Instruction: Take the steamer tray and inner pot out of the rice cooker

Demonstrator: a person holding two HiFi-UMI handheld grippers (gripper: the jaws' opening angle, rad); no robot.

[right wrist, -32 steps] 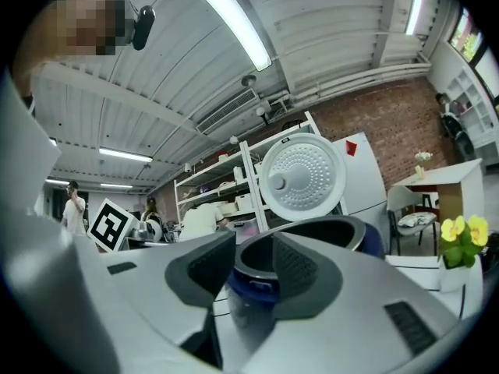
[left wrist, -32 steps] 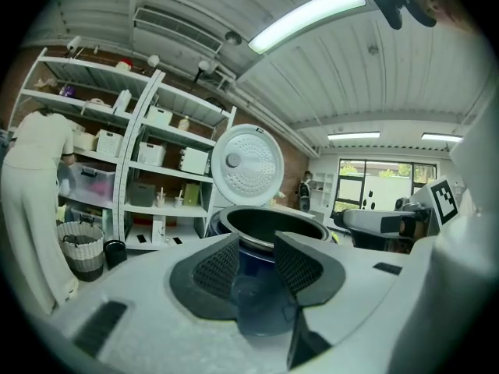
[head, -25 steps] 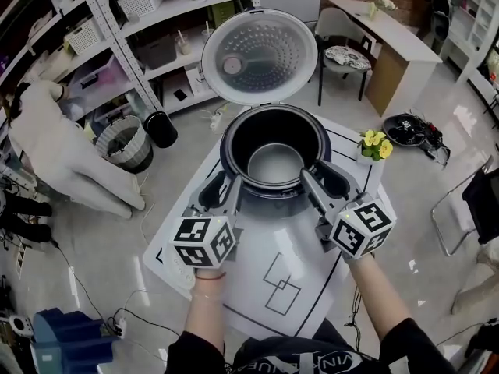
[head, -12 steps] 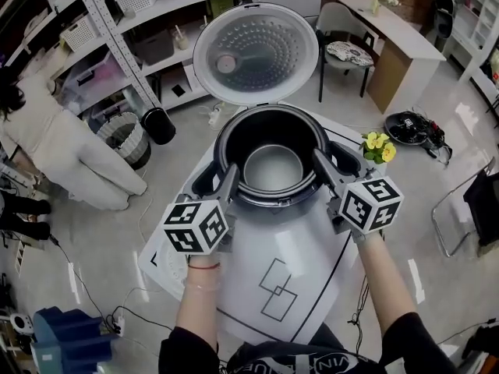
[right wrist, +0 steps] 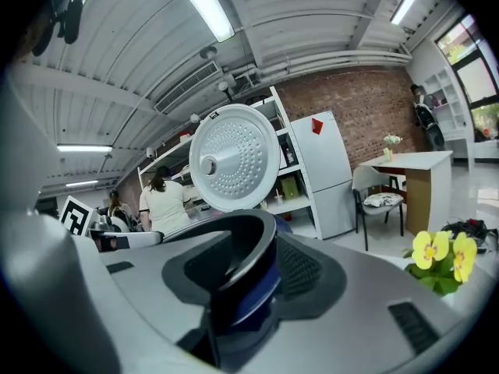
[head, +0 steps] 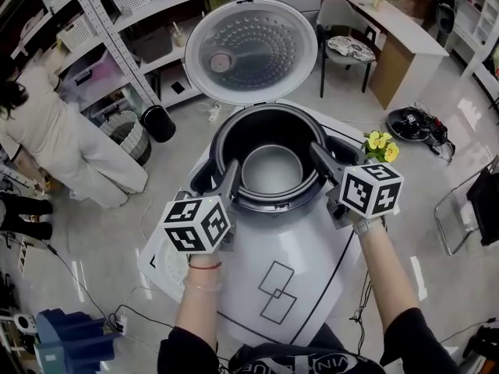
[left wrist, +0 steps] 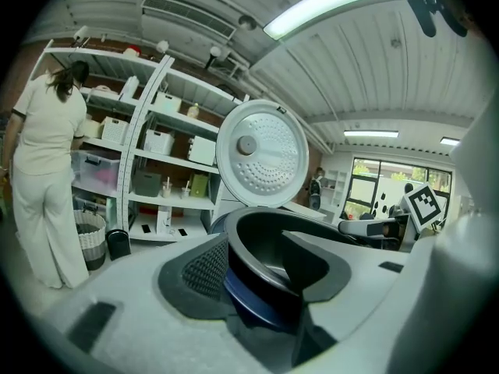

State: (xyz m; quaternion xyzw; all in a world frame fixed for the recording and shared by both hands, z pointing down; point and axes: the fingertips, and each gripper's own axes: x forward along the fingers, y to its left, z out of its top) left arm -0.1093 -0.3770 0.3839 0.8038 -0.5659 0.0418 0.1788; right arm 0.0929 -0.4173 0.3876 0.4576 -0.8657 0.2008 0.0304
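The rice cooker (head: 234, 201) stands at the far end of the white table, its round perforated lid (head: 249, 49) swung up and open. Inside sits the dark inner pot (head: 269, 131) with a grey bottom (head: 270, 170). I cannot pick out a separate steamer tray. My left gripper (head: 214, 176) straddles the pot's left rim (left wrist: 257, 224), one jaw outside and one inside. My right gripper (head: 334, 156) straddles the right rim (right wrist: 249, 248) the same way. Both pairs of jaws have just been opening and stand open around the rim.
A pot of yellow flowers (head: 378, 142) stands just right of the cooker. A person (head: 62, 146) works at the shelving (head: 117, 22) on the left, beside a basket bin (head: 125, 135). A desk (head: 398, 45) and chair (head: 347, 49) are at the back right.
Both grippers have moved forward along the cooker's sides, and their jaws now reach round the pot's rim. The person at the shelves has straightened up.
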